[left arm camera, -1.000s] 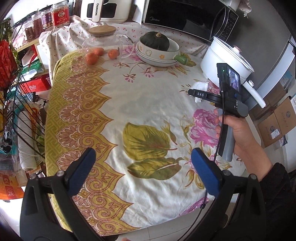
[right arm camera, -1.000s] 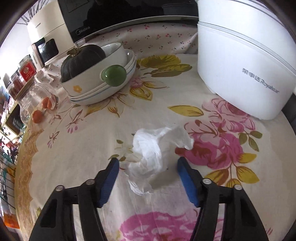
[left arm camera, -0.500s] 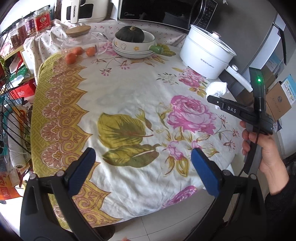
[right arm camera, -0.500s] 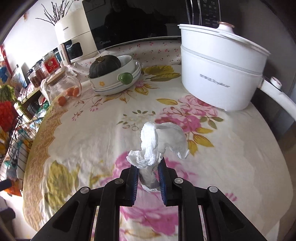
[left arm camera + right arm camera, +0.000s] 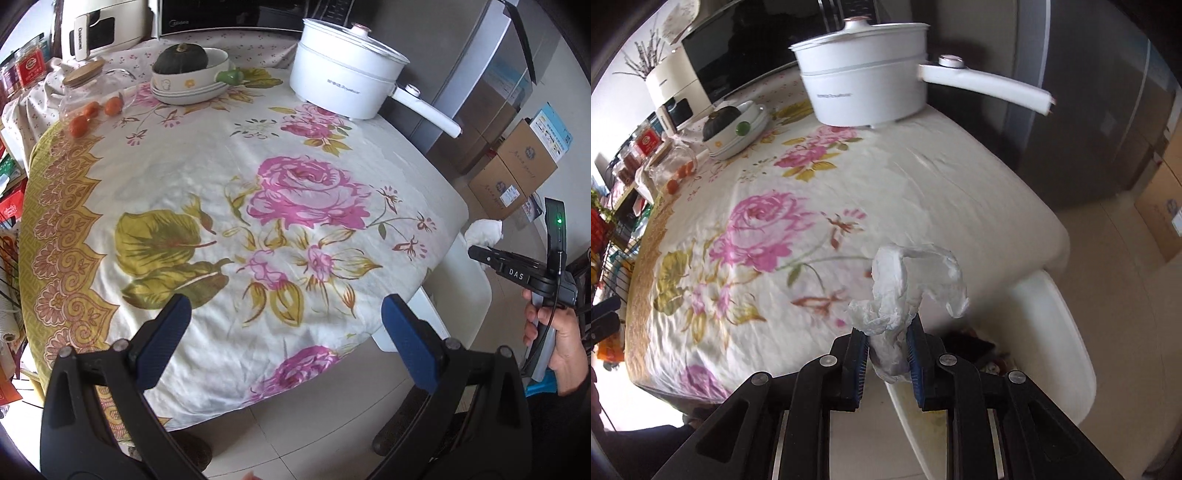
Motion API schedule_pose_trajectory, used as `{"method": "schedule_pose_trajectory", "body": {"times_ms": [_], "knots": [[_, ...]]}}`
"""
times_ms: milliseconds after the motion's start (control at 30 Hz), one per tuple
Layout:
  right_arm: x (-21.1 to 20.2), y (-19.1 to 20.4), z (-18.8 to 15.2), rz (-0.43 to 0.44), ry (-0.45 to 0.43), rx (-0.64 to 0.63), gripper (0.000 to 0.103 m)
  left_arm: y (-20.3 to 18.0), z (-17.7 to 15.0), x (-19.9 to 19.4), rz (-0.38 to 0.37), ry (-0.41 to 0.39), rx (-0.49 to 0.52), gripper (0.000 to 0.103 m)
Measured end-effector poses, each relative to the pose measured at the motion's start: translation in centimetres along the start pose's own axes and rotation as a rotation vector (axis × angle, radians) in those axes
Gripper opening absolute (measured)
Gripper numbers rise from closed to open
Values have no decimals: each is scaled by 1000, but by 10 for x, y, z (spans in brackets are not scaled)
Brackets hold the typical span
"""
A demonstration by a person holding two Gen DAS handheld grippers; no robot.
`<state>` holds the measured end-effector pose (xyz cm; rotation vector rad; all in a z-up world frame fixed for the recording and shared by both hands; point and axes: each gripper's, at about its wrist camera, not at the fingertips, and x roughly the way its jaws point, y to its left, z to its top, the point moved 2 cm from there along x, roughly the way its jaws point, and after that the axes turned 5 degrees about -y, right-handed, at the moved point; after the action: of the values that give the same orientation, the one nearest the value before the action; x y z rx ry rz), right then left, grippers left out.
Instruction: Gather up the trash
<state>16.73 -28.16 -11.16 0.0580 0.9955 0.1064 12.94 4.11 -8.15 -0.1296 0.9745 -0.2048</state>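
A crumpled white plastic wrapper (image 5: 897, 280) sticks up from between the blue pads of my right gripper (image 5: 886, 343), which is shut on it. It hangs past the near right corner of the floral-clothed table (image 5: 768, 229), over the rim of a white bin (image 5: 1067, 332) on the floor. In the left wrist view the right gripper (image 5: 476, 253) and the wrapper (image 5: 484, 230) show at the far right, held by a hand (image 5: 565, 350), above the bin (image 5: 465, 291). My left gripper (image 5: 286, 317) is open and holds nothing, over the table's near edge.
A white electric pot (image 5: 343, 85) with a long handle stands at the table's back right. Stacked bowls with a dark squash (image 5: 188, 77) and a glass jar of oranges (image 5: 92, 99) sit at the back. Cardboard boxes (image 5: 517, 170) stand on the floor at the right.
The right gripper shut on the wrapper, lifted it off the cloth and carried it rightward past the table edge to above the bin. The left gripper drifted toward the table's right side.
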Motion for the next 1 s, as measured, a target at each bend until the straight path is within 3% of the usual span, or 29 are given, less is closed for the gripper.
{"method": "schedule_pose_trajectory", "body": {"times_ms": [167,233,300,367,567,767,1000], "knots": [[-2,-39,-27,-66,60,92,22,-30,-6,4,-13,3,67,102],[-5,-51,-31,-76,65,145,29,-42,-7,5,-8,-1,98,102],[-11,-60,-33,-78,48,201,56,-52,-8,3,-6,-14,112,102],[-22,-66,-34,-76,16,235,66,-61,-10,0,-9,-28,118,102],[-51,-63,-48,-94,-14,228,74,-76,-29,-13,39,-72,143,102],[-92,-34,-75,-112,-95,131,82,-78,-53,-35,165,-105,138,102],[-143,6,-101,-111,-239,47,88,-94,-73,-71,145,-189,178,102]]}}
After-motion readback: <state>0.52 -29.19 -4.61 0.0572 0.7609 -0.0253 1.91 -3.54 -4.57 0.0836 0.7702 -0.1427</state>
